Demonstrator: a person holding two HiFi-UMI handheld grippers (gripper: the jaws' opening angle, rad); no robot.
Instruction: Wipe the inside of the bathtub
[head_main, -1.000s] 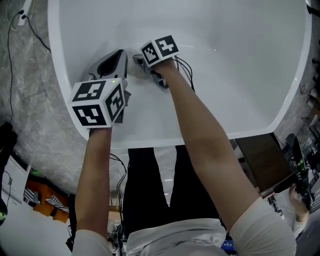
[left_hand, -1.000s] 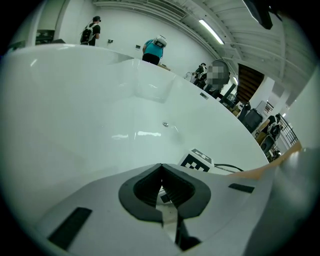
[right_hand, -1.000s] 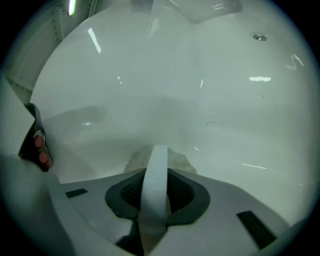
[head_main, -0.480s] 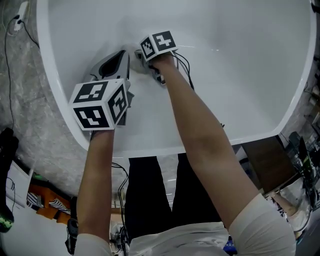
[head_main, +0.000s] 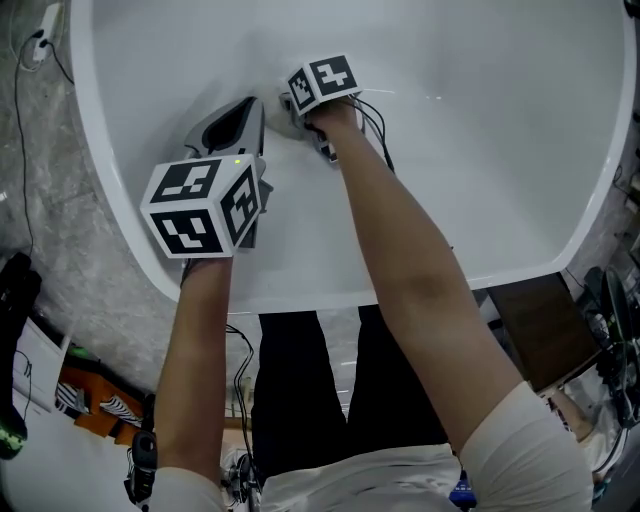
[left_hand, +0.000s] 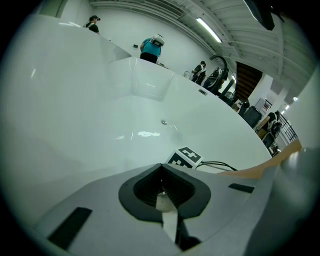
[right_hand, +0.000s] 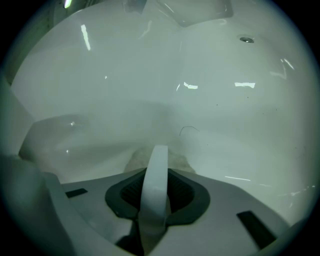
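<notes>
The person stands at the near rim of the white bathtub (head_main: 300, 285), and both bare forearms reach over this rim into the basin. The left tool (head_main: 238, 118) is nearer and to the left, close to the left inner wall of the tub, with its marker cube just above the rim zone. In the left gripper view its jaws are closed together; only a thin white strip shows in the slit, and I cannot tell what it is.

The right tool (right_hand: 156, 175) is a little farther in and to the right of the left one, and the two stand near each other but apart. Its jaws are clamped on a white band that stands up between them. Just beyond the tips lies a pale crumpled cloth (right_hand: 177, 161). It seems to be pressed on the inner wall of the tub, low on the left side, where the wall curves toward the bottom. Thin black cables (head_main: 372, 128) run from this tool along the right forearm.

Farther, the tub bottom is smooth and shows light reflections. On the far wall there is a small round metal fitting (right_hand: 246, 39).
</notes>
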